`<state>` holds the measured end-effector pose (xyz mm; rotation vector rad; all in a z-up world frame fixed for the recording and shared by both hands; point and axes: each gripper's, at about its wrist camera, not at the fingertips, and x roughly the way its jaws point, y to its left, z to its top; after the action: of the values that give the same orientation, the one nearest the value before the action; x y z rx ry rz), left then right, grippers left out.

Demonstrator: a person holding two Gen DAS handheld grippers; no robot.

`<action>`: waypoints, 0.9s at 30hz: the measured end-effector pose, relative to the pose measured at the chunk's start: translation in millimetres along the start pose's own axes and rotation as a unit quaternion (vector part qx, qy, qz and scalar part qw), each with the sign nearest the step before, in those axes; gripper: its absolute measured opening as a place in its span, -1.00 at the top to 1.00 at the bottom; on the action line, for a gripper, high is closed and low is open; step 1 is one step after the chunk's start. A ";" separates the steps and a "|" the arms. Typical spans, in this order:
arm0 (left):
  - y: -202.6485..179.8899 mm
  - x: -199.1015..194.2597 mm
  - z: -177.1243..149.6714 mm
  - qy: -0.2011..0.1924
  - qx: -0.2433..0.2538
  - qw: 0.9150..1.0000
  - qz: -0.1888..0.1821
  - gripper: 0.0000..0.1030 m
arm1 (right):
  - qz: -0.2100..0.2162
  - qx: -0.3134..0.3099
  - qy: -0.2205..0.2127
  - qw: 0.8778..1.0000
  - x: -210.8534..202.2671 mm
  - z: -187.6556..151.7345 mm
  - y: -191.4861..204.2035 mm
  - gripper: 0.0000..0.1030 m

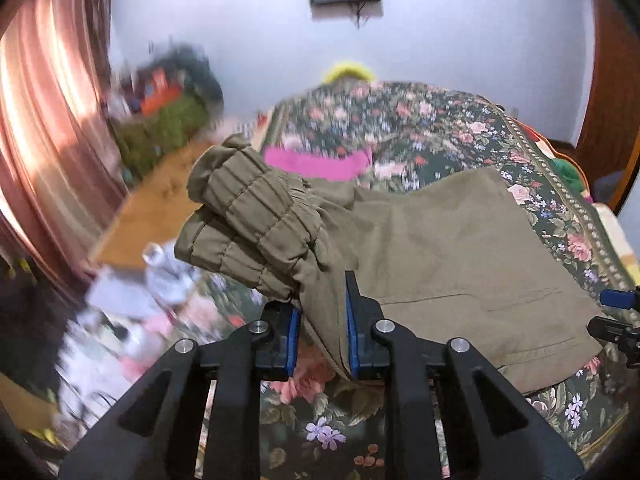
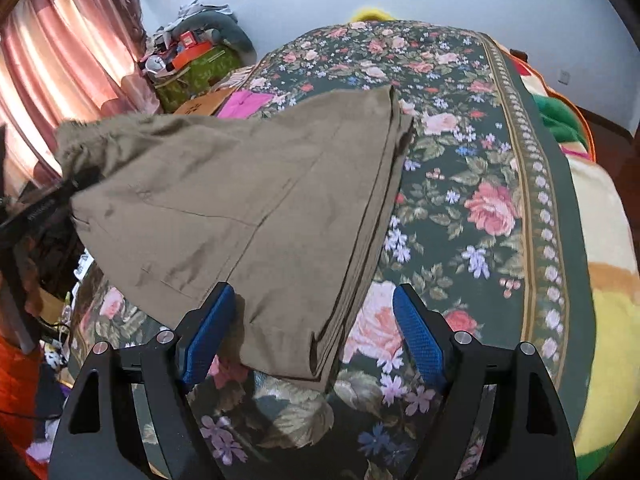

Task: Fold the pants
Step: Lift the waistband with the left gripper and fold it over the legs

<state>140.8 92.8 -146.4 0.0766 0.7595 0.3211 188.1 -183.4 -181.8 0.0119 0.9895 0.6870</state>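
Note:
The olive pants lie partly folded on the floral bedspread. My left gripper is shut on the cloth just below the gathered elastic waistband, which is lifted off the bed and bunched above the blue pads. In the right wrist view the pants stretch from their raised left end, where the left gripper holds them, down to a stacked folded corner. My right gripper stands open over that corner, its blue pads wide apart on either side of the edge. The right gripper also shows at the right edge of the left wrist view.
A pink cloth lies farther up the bed, and a colourful blanket covers its right side. Pink curtains and a cluttered green box stand to the left. The floor beside the bed is littered.

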 end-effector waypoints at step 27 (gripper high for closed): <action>-132.7 -11.7 40.1 0.058 0.060 0.960 -0.268 0.75 | 0.021 0.008 -0.006 1.000 2.1 -4.0 -5.7 -0.52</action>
<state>194.7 -34.9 -133.9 -0.0364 0.8834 -0.2394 188.8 -188.0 -187.4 0.0513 0.9860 0.7168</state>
